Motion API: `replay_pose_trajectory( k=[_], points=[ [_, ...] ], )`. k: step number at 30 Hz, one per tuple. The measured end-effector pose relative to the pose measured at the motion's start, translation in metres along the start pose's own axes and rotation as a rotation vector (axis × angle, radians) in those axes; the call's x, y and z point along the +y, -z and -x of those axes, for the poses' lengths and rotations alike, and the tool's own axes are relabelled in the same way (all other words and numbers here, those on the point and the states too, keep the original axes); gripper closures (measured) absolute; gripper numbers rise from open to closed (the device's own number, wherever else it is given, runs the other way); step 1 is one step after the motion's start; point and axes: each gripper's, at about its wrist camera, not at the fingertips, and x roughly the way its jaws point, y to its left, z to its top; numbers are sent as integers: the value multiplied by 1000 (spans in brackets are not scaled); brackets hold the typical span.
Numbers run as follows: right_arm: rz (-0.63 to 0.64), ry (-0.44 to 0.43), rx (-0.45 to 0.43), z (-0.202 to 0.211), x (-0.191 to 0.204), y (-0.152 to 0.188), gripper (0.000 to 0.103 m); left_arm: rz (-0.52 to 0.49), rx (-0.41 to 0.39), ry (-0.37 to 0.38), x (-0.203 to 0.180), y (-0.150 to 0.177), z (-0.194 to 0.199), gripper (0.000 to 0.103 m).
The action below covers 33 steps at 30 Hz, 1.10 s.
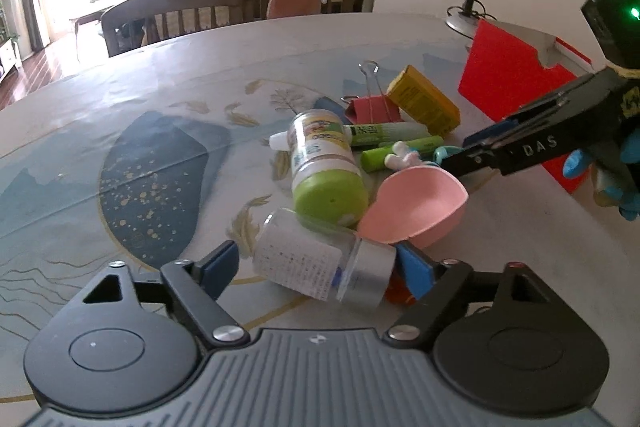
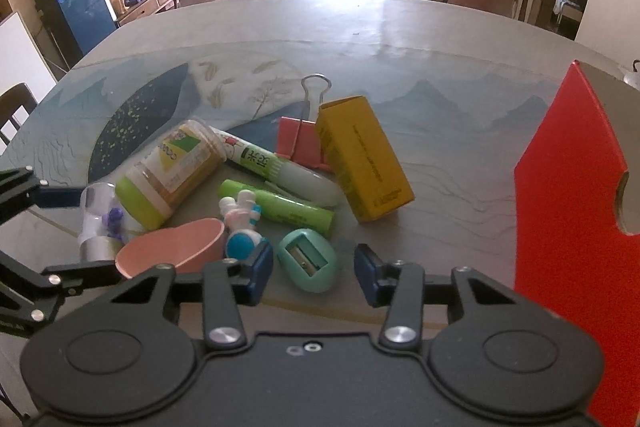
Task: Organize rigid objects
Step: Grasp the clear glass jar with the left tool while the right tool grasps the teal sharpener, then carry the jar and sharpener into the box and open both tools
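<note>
Left gripper (image 1: 320,263) straddles a clear bottle (image 1: 316,255) lying crosswise (silver cap rightward), unpinched; right gripper (image 2: 314,269) gapes around a teal sharpener (image 2: 310,261)

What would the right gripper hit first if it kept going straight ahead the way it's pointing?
Most likely the teal pencil sharpener, lying on the table between the right gripper's open fingers; depth is hard to judge, so the tabletop might come first.

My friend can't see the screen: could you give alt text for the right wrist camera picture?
The right gripper hangs open over a teal pencil sharpener on a patterned table. Beyond lie a yellow box, pink binder clip, green glue stick, jar and pink scoop; a red box stands right.
</note>
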Motion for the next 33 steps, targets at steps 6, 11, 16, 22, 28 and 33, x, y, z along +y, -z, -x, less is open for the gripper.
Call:
replay_pose_trajectory(
  k=[6,11,16,22,28,33],
  points=[
    [-28,6,-8,0,0,1,69,7,20,-8,-3,-1,0,27],
    [-48,28,-32,8,2,4,69,30,34,-35,-3,0,3,28],
    [-77,23,-60,30,3,8,69,94,25,-37,1,1,14,28],
    [-80,13,-98,63,9,10,69,175,5,-33,3,-3,35,28],
    [-91,-3,-139,98,13,12,69,228,-21,0,-9,-18,59,28],
    [-109,-1,-175,122,11,12,69,222,-41,22,-27,-34,75,28]
  ],
)
